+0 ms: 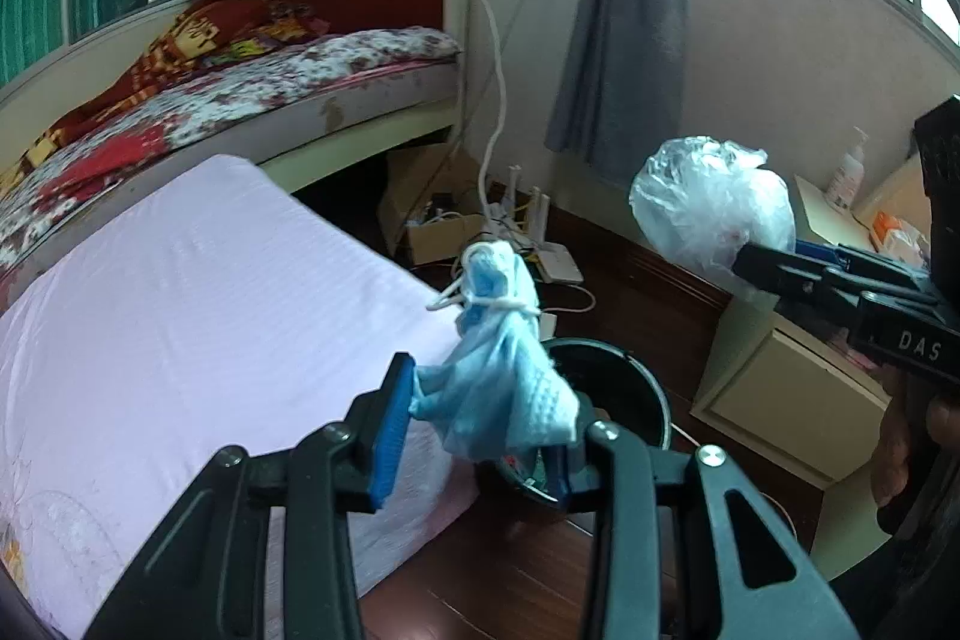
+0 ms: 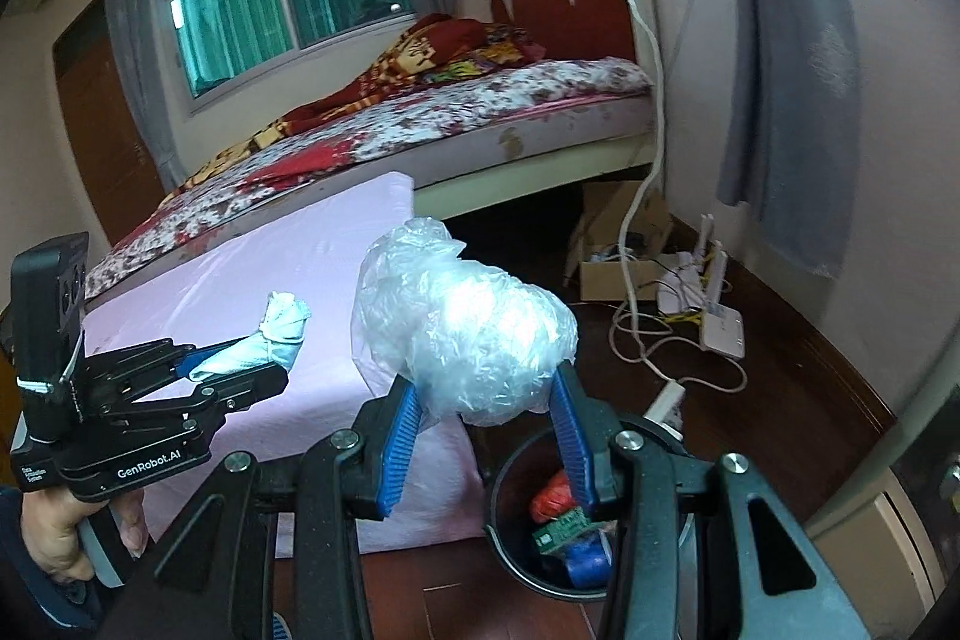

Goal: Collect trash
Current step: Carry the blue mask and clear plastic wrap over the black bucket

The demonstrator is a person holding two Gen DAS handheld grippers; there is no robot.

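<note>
My left gripper (image 1: 480, 430) is shut on a crumpled blue face mask (image 1: 501, 358) with white ear loops, held above the black trash bin (image 1: 624, 370). In the right wrist view the left gripper (image 2: 240, 370) holds the mask (image 2: 264, 340) over the pink mattress. My right gripper (image 2: 486, 418) is shut on a crumpled clear plastic bag (image 2: 462, 328), just above and left of the bin (image 2: 516, 538), which holds red, green and blue trash. The right gripper with the bag (image 1: 714, 202) also shows at the right of the left wrist view.
A pink mattress (image 1: 180, 328) lies on the floor left of the bin. A bed with a floral sheet (image 2: 468, 112) stands behind it. Cables, a router (image 2: 720, 322) and a cardboard box (image 2: 618, 274) lie on the wooden floor. A cream cabinet (image 1: 780, 400) stands to the right.
</note>
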